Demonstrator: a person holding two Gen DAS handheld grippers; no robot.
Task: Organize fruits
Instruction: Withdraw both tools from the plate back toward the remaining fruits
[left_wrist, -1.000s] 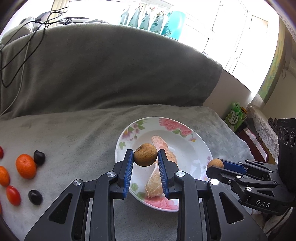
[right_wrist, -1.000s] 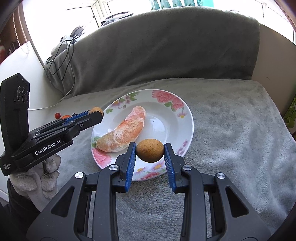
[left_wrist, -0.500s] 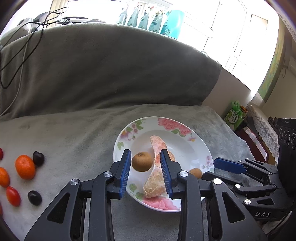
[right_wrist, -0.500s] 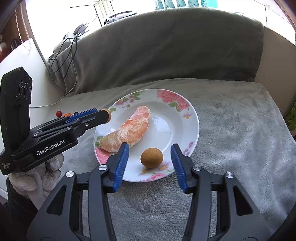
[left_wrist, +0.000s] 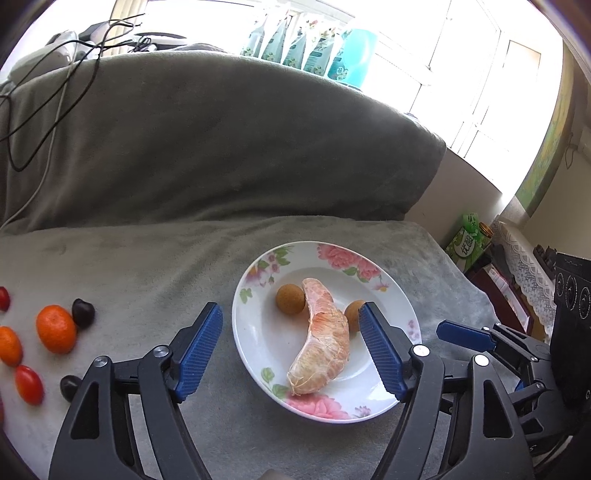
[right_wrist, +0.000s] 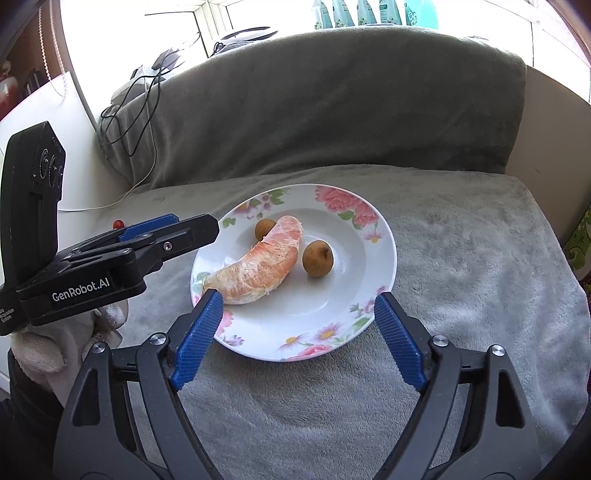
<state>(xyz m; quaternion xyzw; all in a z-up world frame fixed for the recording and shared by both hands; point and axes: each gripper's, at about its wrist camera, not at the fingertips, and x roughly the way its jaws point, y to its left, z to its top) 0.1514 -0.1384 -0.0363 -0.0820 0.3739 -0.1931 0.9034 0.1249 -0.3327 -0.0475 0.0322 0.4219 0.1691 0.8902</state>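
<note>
A floral plate (left_wrist: 391, 391) (right_wrist: 384, 236) sits on the grey blanket. In it lie a peeled pomelo segment (left_wrist: 325, 343) (right_wrist: 262, 262) and two brown longans, one on each side of it (left_wrist: 291, 299) (left_wrist: 354, 312) (right_wrist: 317, 258) (right_wrist: 264, 229). My left gripper (left_wrist: 291, 354) is open and empty, held in front of the plate's near edge. My right gripper (right_wrist: 295, 338) is open and empty over the plate's near rim. Each gripper shows in the other's view (right_wrist: 162, 236) (left_wrist: 476, 338).
Left of the plate on the blanket lie small oranges (left_wrist: 55, 328), cherry tomatoes (left_wrist: 28, 384) and dark fruits (left_wrist: 83, 313). The sofa back (left_wrist: 221, 147) rises behind. Cables (left_wrist: 48, 92) hang over its left end. A green carton (left_wrist: 467, 245) stands off the right edge.
Both grippers opened and let go of their longans, which now lie in the plate. Both grippers have drawn back from the plate with jaws wide.
</note>
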